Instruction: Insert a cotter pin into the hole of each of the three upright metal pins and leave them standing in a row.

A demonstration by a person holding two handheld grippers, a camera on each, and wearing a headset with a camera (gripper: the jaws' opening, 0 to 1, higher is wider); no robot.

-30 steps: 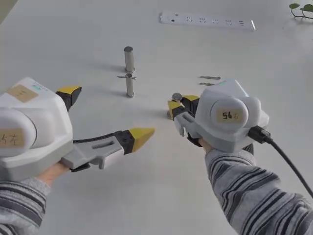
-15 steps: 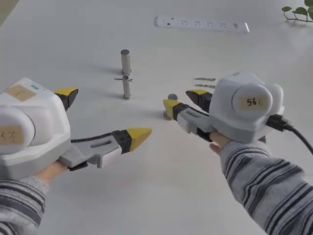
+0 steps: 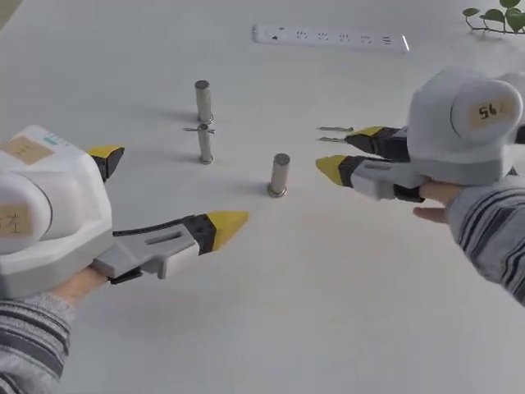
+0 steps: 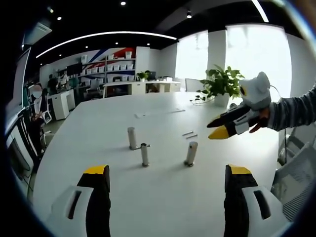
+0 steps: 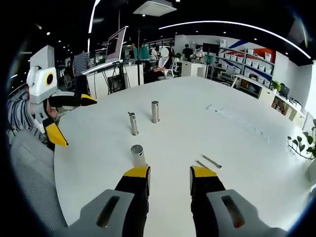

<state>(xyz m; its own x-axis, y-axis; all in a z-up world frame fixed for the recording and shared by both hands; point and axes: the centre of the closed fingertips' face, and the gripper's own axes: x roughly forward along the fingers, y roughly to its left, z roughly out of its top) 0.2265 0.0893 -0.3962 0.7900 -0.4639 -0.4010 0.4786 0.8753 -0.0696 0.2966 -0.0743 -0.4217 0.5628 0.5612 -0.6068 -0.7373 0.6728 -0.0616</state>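
Near the right gripper [image 3: 346,149] stands an upright metal pin [image 3: 280,175].

On my head view, the one number I can read stands on the right gripper [image 3: 344,150]: a tan paper sticker [image 3: 487,112] on its white housing carries dark handwritten digits, a 5 followed by what looks like a 6, though the second digit is not sharp; the left gripper [image 3: 170,187] bears two more in the same tan; the upper sticker [image 3: 25,149] has only a faint mark that I cannot make out; the lower sticker [image 3: 15,222] shows a few handwritten strokes, cut by the picture's edge and unreadable to me; a small green print [image 3: 54,139] sits just beside the upper sticker, too small to read.
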